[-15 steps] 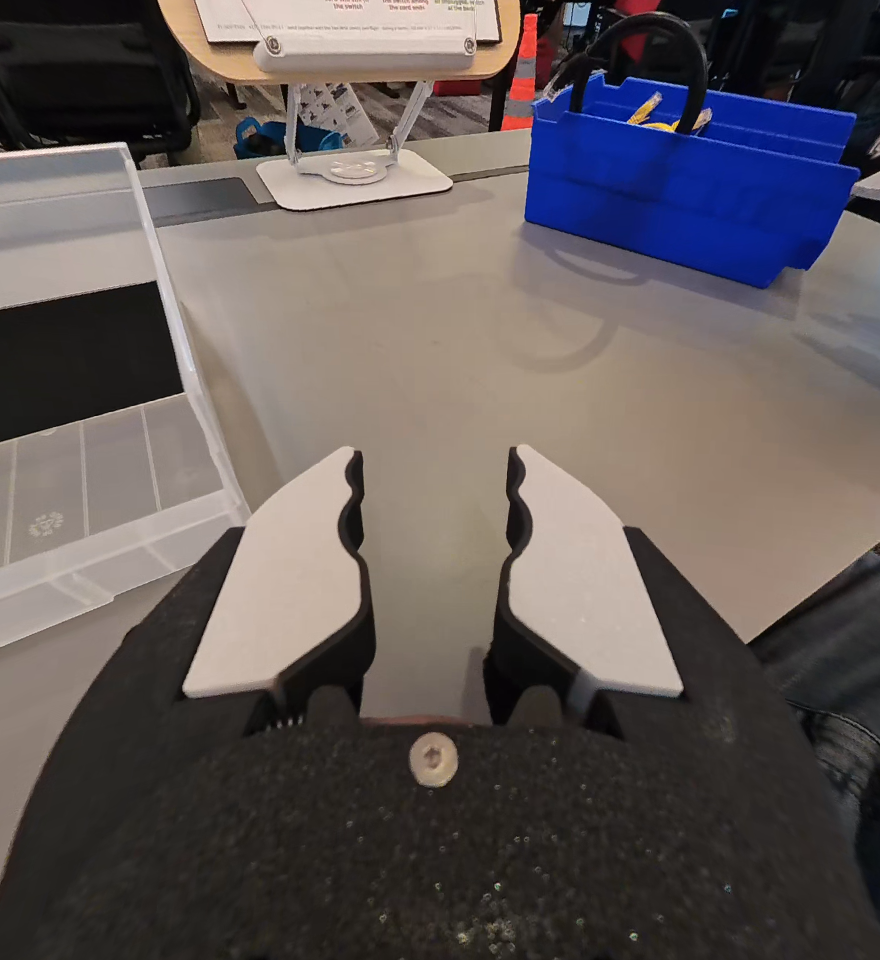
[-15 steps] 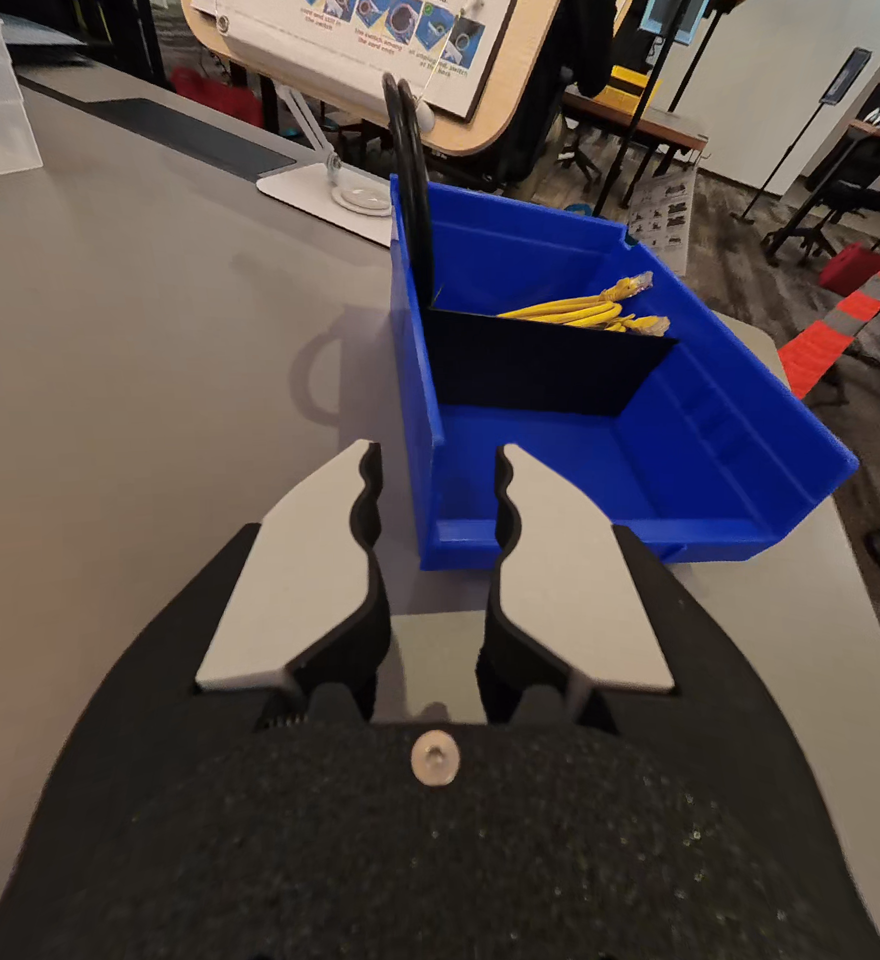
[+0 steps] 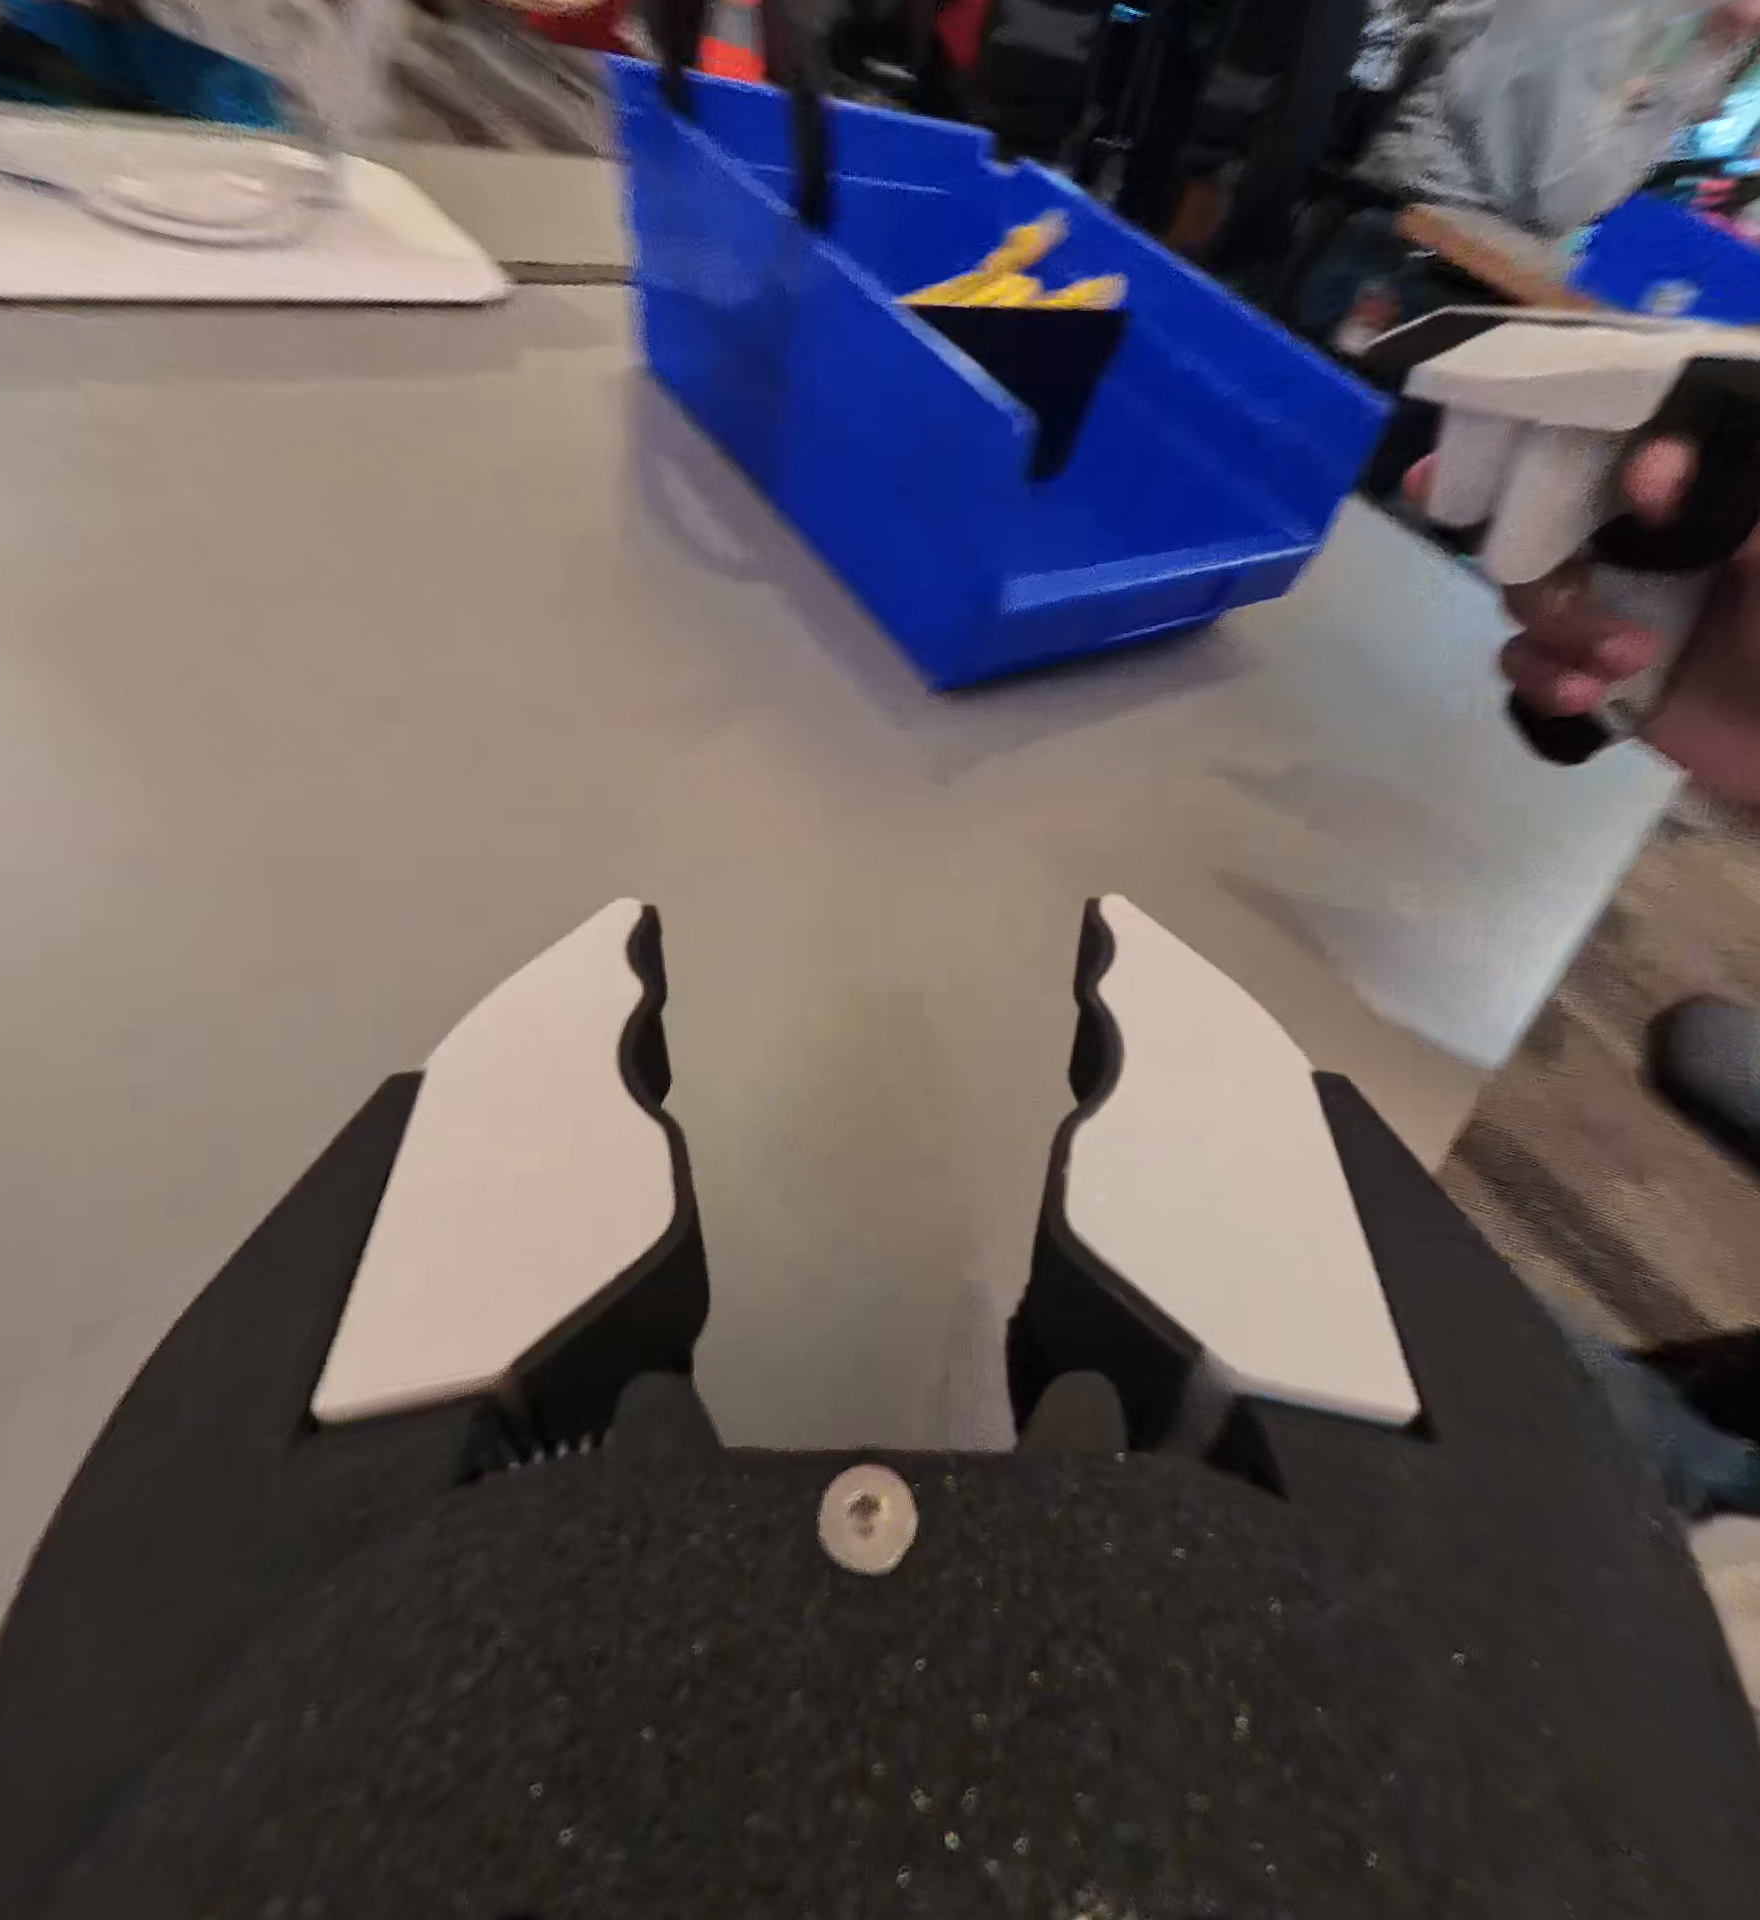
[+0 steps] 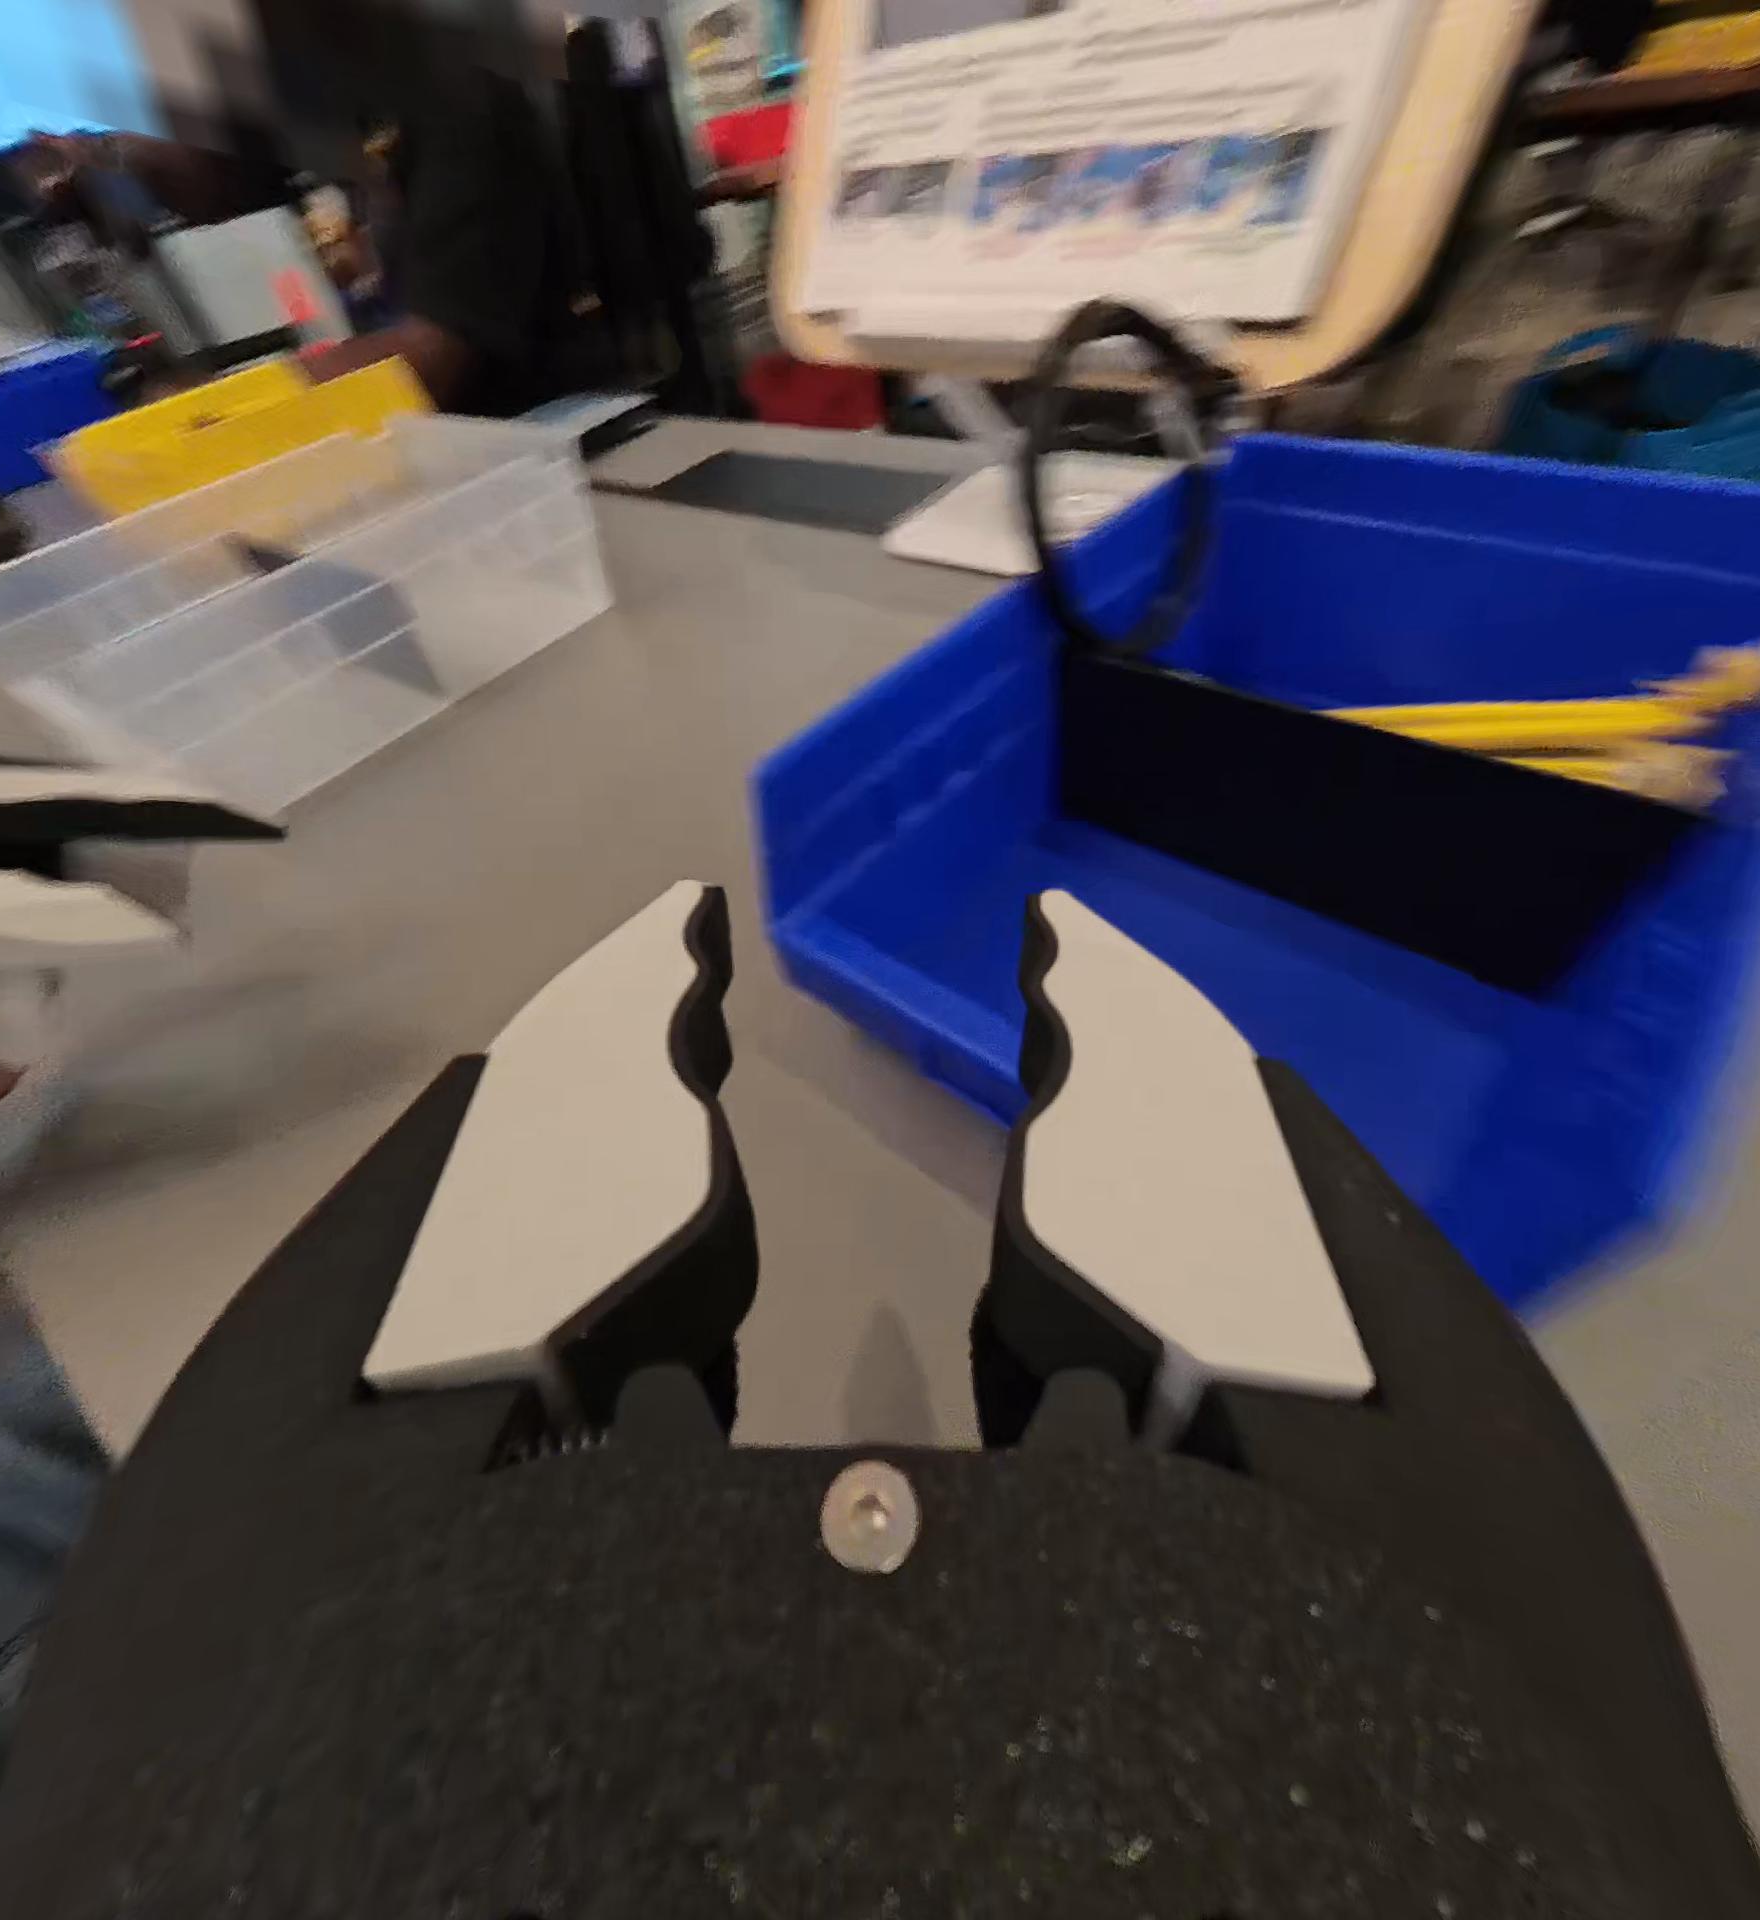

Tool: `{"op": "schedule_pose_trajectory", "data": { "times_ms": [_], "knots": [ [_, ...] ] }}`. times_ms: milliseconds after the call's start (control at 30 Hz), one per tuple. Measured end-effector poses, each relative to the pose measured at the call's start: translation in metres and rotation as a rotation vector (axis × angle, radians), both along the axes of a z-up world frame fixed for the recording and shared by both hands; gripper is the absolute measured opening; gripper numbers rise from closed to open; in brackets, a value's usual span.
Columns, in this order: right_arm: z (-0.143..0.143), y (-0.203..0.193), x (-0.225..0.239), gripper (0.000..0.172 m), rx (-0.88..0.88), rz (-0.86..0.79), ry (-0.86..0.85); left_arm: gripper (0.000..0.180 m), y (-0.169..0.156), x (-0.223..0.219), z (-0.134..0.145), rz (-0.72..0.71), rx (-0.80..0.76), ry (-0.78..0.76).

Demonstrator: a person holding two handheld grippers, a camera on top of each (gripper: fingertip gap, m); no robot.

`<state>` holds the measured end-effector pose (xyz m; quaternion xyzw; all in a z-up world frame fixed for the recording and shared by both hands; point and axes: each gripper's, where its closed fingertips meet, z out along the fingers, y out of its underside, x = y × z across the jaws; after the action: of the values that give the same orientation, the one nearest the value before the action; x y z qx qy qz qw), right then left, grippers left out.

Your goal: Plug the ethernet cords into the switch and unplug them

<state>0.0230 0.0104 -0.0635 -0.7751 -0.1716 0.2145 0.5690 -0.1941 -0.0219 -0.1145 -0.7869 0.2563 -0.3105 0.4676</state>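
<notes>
So yellow ethernet cords sit in the back compartment of the blue bin, behind its black divider; no switch visible in either view, so nothing looks plugged yet and the whole task seems left. Right tool hovers level just in front of the bin's near corner, fingers spread, holding nothing. Left tool is over bare table, well short of the bin, fingers spread wide, nothing between them

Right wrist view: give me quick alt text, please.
The right hand-held gripper hangs open and empty above the near corner of a blue bin on a grey table. Yellow ethernet cords lie behind the bin's black divider.
</notes>
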Motion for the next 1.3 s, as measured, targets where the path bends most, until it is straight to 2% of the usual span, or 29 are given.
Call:
{"op": "schedule_pose_trajectory", "data": {
  "times_ms": [67, 133, 300, 333, 367, 400, 433, 467, 500, 600, 733, 867, 1000, 1200, 1267, 1300],
  "knots": [
    [-0.002, 0.002, 0.051, 0.041, 0.015, -0.188, 0.001, 0.078, 0.016, 0.046, -0.001, -0.051, -0.043, 0.009],
    [-0.020, 0.003, 0.096, 0.034, -0.024, -0.360, -0.007, 0.077, 0.046, 0.080, -0.008, -0.011, -0.028, 0.073],
    [-0.057, 0.026, 0.123, 0.057, -0.056, -0.504, -0.063, 0.077, 0.109, 0.145, -0.020, 0.103, 0.029, 0.133],
    [-0.060, 0.032, 0.117, 0.058, -0.063, -0.494, -0.066, 0.068, 0.117, 0.155, -0.023, 0.119, 0.031, 0.137],
    [-0.061, 0.038, 0.111, 0.054, -0.065, -0.492, -0.055, 0.051, 0.121, 0.162, -0.028, 0.132, 0.003, 0.145],
    [-0.060, 0.045, 0.107, 0.039, -0.061, -0.508, -0.044, 0.037, 0.119, 0.171, -0.032, 0.107, -0.036, 0.135],
    [-0.062, 0.048, 0.111, 0.032, -0.072, -0.584, -0.056, 0.033, 0.122, 0.168, -0.032, 0.151, -0.061, 0.140],
    [-0.065, 0.047, 0.121, 0.003, -0.111, -0.681, -0.101, 0.021, 0.126, 0.160, -0.030, 0.201, -0.067, 0.161],
    [-0.063, 0.045, 0.118, 0.003, -0.132, -0.672, -0.128, 0.014, 0.126, 0.153, -0.026, 0.214, -0.069, 0.171],
    [-0.033, 0.033, 0.092, 0.004, -0.013, -0.726, -0.078, 0.004, 0.118, 0.123, -0.011, 0.269, 0.002, 0.223],
    [-0.012, 0.030, 0.027, 0.005, 0.037, -0.631, 0.047, 0.004, 0.104, 0.053, 0.007, 0.329, 0.034, 0.240],
    [-0.017, 0.045, -0.054, 0.004, 0.038, -0.520, 0.017, 0.004, 0.096, -0.034, 0.022, 0.460, 0.093, 0.313],
    [-0.024, 0.059, -0.116, 0.003, 0.006, -0.443, 0.000, 0.005, 0.091, -0.092, 0.009, 0.523, 0.056, 0.317],
    [-0.058, 0.065, -0.148, 0.004, -0.080, -0.312, -0.047, 0.010, 0.084, -0.119, -0.021, 0.544, 0.046, 0.342],
    [-0.062, 0.057, -0.149, 0.007, -0.058, -0.196, -0.087, 0.009, 0.072, -0.119, -0.018, 0.495, 0.045, 0.287],
    [-0.062, 0.048, -0.150, 0.009, -0.050, -0.100, -0.121, 0.015, 0.061, -0.118, -0.013, 0.455, 0.039, 0.250]
  ]
}}
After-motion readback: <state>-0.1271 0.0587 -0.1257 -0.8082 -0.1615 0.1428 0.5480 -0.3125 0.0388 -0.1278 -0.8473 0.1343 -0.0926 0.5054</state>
